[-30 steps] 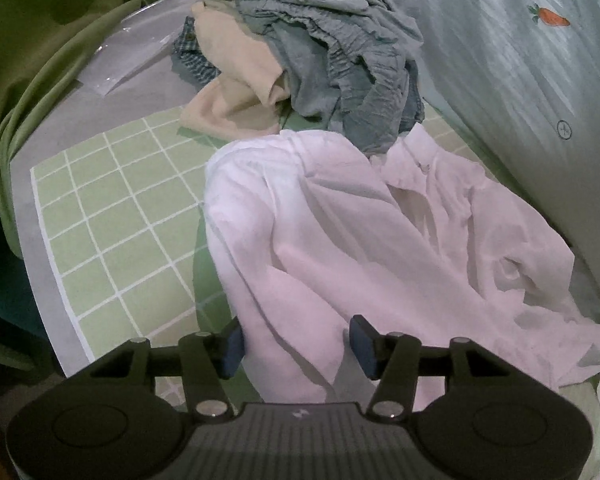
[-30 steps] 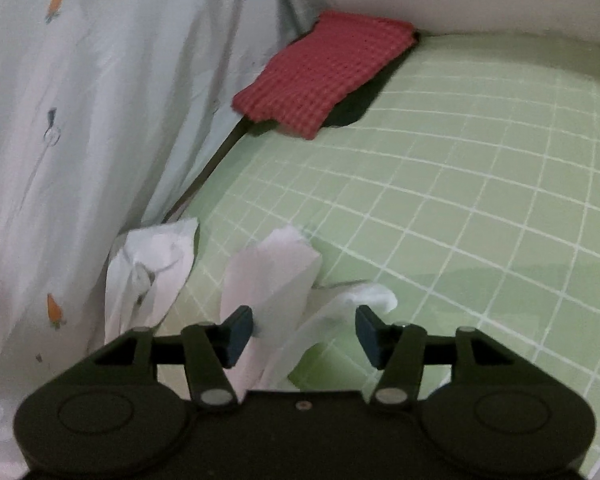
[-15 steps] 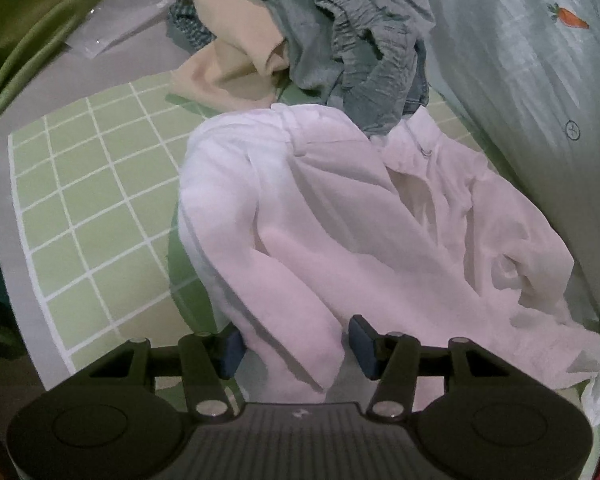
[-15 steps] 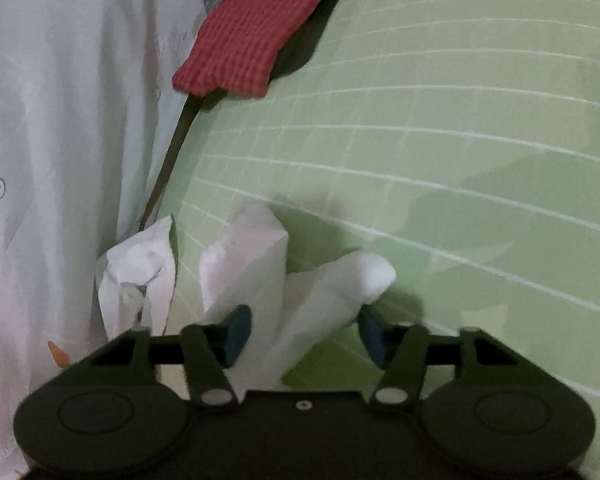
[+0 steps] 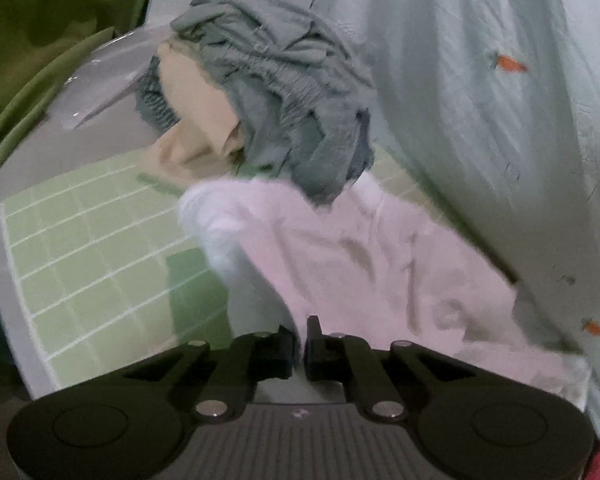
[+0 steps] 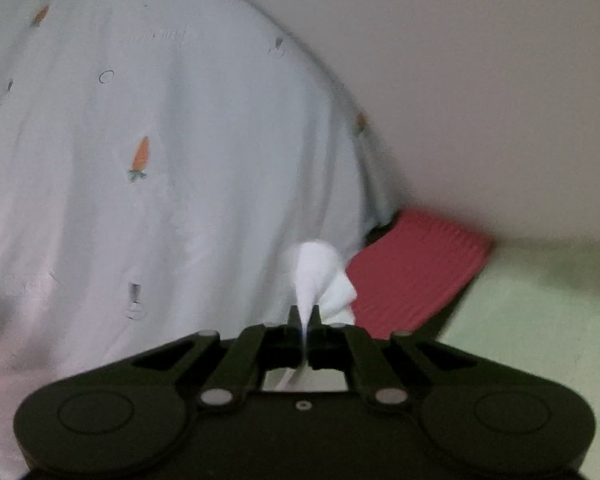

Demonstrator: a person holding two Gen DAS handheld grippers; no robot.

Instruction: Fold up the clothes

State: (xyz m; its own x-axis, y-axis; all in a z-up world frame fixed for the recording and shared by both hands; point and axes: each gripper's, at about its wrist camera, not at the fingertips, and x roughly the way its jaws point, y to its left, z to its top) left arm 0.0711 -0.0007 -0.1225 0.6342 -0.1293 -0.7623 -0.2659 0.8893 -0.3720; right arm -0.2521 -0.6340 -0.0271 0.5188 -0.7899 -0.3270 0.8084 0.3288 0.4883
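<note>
A pale pink shirt [image 5: 364, 256] lies crumpled on the green checked mat [image 5: 88, 248] in the left wrist view. My left gripper [image 5: 300, 340] is shut on the shirt's near edge, and the cloth rises into the jaws. In the right wrist view my right gripper [image 6: 305, 320] is shut on a white end of the same shirt [image 6: 314, 272], which sticks up between the fingers, lifted off the mat.
A heap of grey and beige clothes [image 5: 276, 96] sits behind the shirt. A pale sheet with carrot prints [image 5: 492, 92] hangs at the right and fills the left of the right wrist view [image 6: 140, 160]. A folded red cloth [image 6: 412, 272] lies by the wall.
Both grippers were open over the cloth and have closed on it. Both have since lifted and tilted up, pulling the shirt with them.
</note>
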